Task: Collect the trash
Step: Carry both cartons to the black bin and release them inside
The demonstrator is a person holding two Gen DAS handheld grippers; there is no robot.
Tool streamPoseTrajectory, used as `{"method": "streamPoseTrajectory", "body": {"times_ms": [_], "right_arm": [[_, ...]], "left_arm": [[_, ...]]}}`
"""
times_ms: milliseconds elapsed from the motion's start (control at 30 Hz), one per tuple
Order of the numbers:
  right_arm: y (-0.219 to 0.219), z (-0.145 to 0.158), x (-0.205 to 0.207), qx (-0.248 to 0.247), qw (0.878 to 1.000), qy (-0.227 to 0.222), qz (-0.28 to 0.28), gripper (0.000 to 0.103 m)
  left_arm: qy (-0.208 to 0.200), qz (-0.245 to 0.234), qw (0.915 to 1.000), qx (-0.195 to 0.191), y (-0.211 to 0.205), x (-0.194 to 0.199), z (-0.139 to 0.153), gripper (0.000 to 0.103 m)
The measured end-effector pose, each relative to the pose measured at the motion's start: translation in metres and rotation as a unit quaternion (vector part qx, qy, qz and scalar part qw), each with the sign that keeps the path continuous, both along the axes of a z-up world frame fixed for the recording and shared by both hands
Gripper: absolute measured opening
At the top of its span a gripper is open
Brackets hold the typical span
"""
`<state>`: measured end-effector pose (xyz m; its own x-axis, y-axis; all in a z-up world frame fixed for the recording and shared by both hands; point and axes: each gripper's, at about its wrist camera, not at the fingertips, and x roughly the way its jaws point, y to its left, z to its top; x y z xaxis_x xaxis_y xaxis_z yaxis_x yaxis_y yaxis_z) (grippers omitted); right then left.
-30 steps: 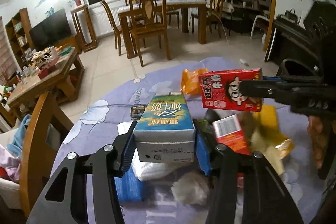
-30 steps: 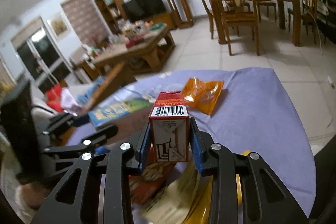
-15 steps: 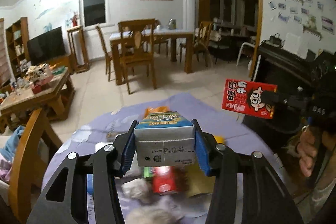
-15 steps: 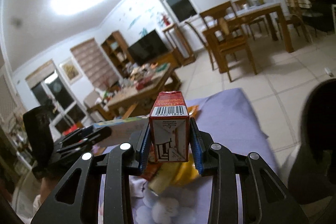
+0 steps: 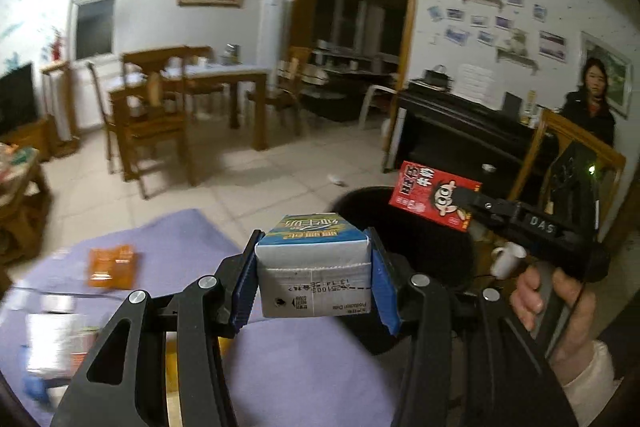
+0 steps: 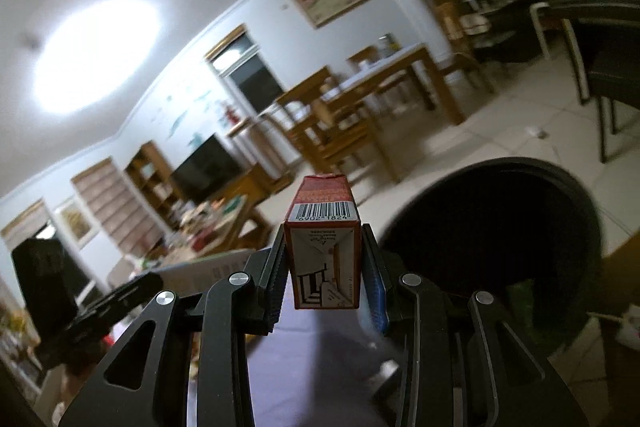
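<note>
Red carton (image 6: 325, 251), clamped in right claw (image 6: 325, 281), beside black bin's rim (image 6: 520, 163).

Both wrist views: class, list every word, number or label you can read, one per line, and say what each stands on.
"6902 1824": under the barcode on the red carton in the right gripper.
"DAS": on the right gripper's black body, seen from the left wrist.
"Production Date": upside down on the blue-topped carton in the left gripper; the dotted digits above are unclear.
Chinese characters on both cartons: too blurred.
</note>
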<state>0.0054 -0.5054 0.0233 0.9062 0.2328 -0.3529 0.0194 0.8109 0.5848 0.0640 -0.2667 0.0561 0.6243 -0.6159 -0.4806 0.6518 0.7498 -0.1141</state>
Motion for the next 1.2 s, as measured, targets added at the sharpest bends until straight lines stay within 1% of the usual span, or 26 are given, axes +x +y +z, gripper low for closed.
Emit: {"method": "streamPoseTrajectory", "body": {"times_ms": [100, 200, 333, 433, 600, 833, 867, 933, 1000, 1033, 1067, 1100, 1133, 1167, 1200], "right_arm": [[-0.035, -0.014, -0.011, 0.009, 0.999, 0.007, -0.032, 0.034], [-0.06, -0.031, -0.015, 0.016, 0.998, 0.016, -0.051, 0.034], [-0.088, -0.052, -0.018, 0.027, 0.997, 0.029, -0.068, 0.034], [-0.102, -0.066, -0.016, 0.033, 0.996, 0.038, -0.074, 0.034], [-0.113, -0.085, -0.012, 0.041, 0.995, 0.05, -0.076, 0.034], [-0.118, -0.096, -0.001, 0.048, 0.994, 0.058, -0.076, 0.034], [-0.11, -0.091, 0.003, 0.048, 0.994, 0.06, -0.077, 0.034], [-0.108, -0.091, 0.005, 0.048, 0.994, 0.062, -0.078, 0.035], [-0.115, -0.09, 0.006, 0.049, 0.994, 0.064, -0.076, 0.036], [-0.116, -0.09, 0.007, 0.052, 0.994, 0.063, -0.074, 0.04], [-0.113, -0.086, 0.007, 0.055, 0.994, 0.063, -0.073, 0.052], [-0.113, -0.085, 0.006, 0.057, 0.994, 0.061, -0.074, 0.058], [-0.114, -0.084, 0.005, 0.058, 0.994, 0.058, -0.077, 0.063], [-0.112, -0.082, 0.004, 0.055, 0.994, 0.055, -0.08, 0.064], [-0.107, -0.08, 0.002, 0.053, 0.994, 0.054, -0.08, 0.064]], "left_arm": [[0.024, -0.025, 0.9993, -0.01, -0.033, 0.005, -0.013, 0.049], [0.043, -0.043, 0.998, -0.013, -0.065, 0.011, -0.026, 0.049], [0.058, -0.058, 0.9967, -0.004, -0.099, 0.017, -0.039, 0.049], [0.065, -0.066, 0.9957, 0.005, -0.115, 0.021, -0.047, 0.049], [0.07, -0.073, 0.9946, 0.019, -0.137, 0.023, -0.058, 0.049], [0.079, -0.072, 0.9938, 0.031, -0.148, 0.026, -0.069, 0.049], [0.08, -0.072, 0.9937, 0.032, -0.151, 0.027, -0.07, 0.049], [0.086, -0.07, 0.9932, 0.036, -0.154, 0.029, -0.074, 0.049], [0.095, -0.068, 0.9923, 0.041, -0.157, 0.033, -0.074, 0.051], [0.101, -0.068, 0.9917, 0.043, -0.157, 0.034, -0.075, 0.051], [0.105, -0.068, 0.9912, 0.045, -0.157, 0.035, -0.076, 0.055], [0.105, -0.067, 0.9912, 0.046, -0.157, 0.034, -0.076, 0.067], [0.102, -0.064, 0.9916, 0.047, -0.155, 0.034, -0.075, 0.072], [0.097, -0.06, 0.9923, 0.048, -0.153, 0.033, -0.073, 0.078], [0.094, -0.059, 0.9927, 0.048, -0.151, 0.031, -0.072, 0.078]]}}
